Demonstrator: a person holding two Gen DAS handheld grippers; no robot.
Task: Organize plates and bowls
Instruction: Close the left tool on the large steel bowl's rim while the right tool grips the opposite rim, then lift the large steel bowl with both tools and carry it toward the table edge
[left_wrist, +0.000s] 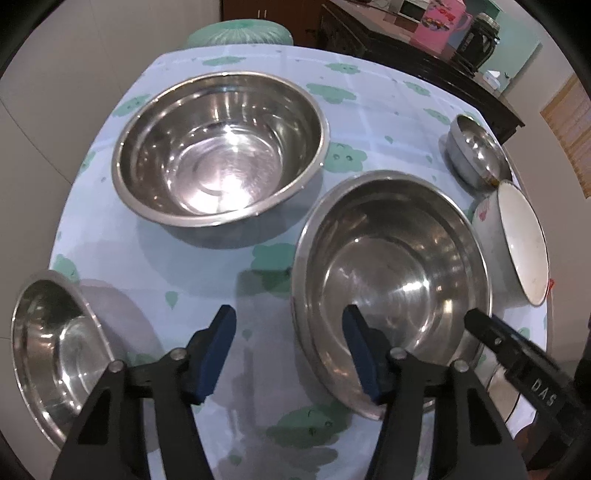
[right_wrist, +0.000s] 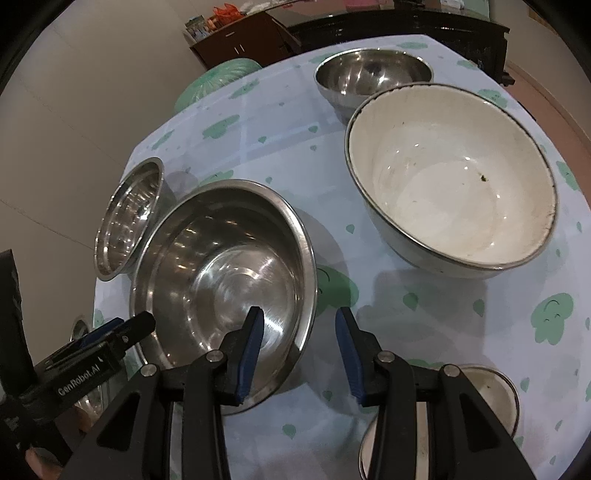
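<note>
Middle steel bowl (left_wrist: 393, 280) sitting on the cloud-print tablecloth (left_wrist: 229, 266), rim straddled on both sides. Left gripper (left_wrist: 290, 354) half-open, one pad inside, one outside, no press seen. Right gripper (right_wrist: 299, 354) likewise half-open over the near rim. Beside: large steel bowl (left_wrist: 219, 147), white enamel bowl (right_wrist: 452, 177).

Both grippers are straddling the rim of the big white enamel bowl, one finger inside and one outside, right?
Not the white bowl. Both the left gripper and right gripper straddle the rim of the shiny round steel bowl, one finger inside, one outside. The right wrist view shows the white bowl standing apart, untouched.
</note>
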